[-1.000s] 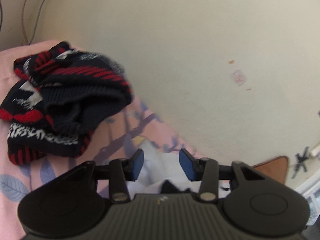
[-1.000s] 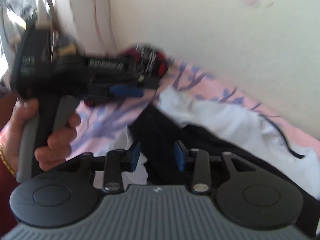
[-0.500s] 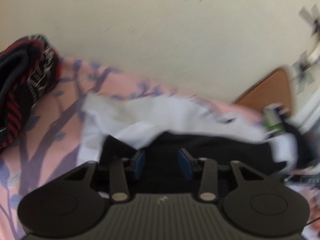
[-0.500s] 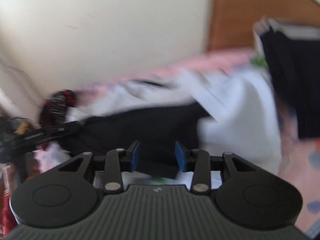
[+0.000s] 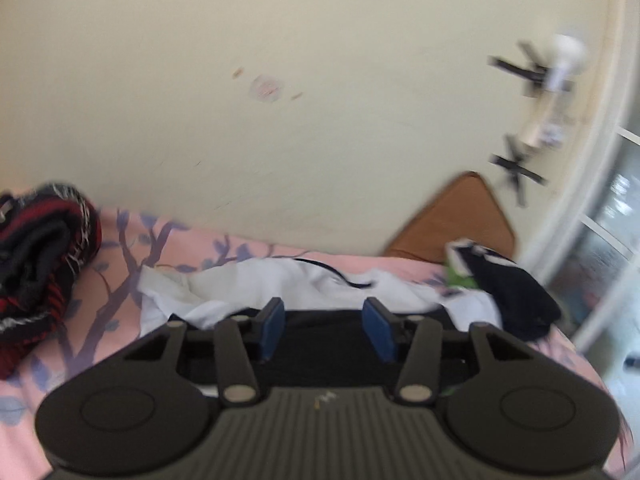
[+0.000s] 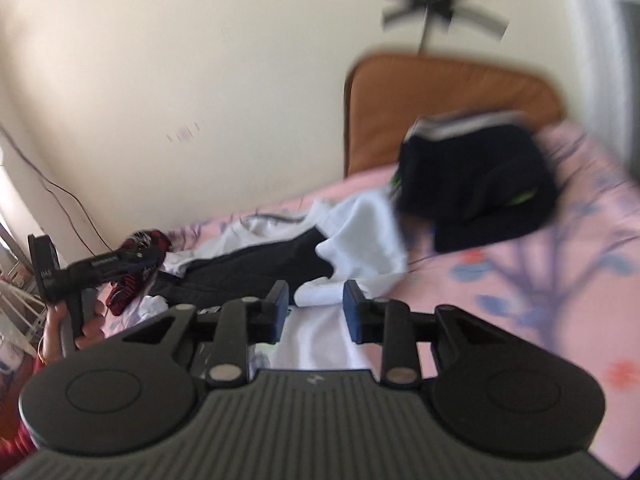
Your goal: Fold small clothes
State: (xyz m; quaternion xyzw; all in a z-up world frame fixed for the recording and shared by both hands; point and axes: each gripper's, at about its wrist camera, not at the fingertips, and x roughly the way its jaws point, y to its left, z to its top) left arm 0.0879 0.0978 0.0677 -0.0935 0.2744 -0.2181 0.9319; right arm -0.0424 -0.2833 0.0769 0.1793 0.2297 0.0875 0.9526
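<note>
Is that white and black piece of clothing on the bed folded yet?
Not folded. The white and black garment lies rumpled and spread across the pink bedsheet, edges uneven, with both grippers open above it.

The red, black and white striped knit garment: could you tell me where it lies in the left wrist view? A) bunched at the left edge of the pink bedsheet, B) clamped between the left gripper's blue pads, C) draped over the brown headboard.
A: the red, black and white striped knit garment sits bunched at the left on the pink bedsheet, apart from the open left gripper.
</note>
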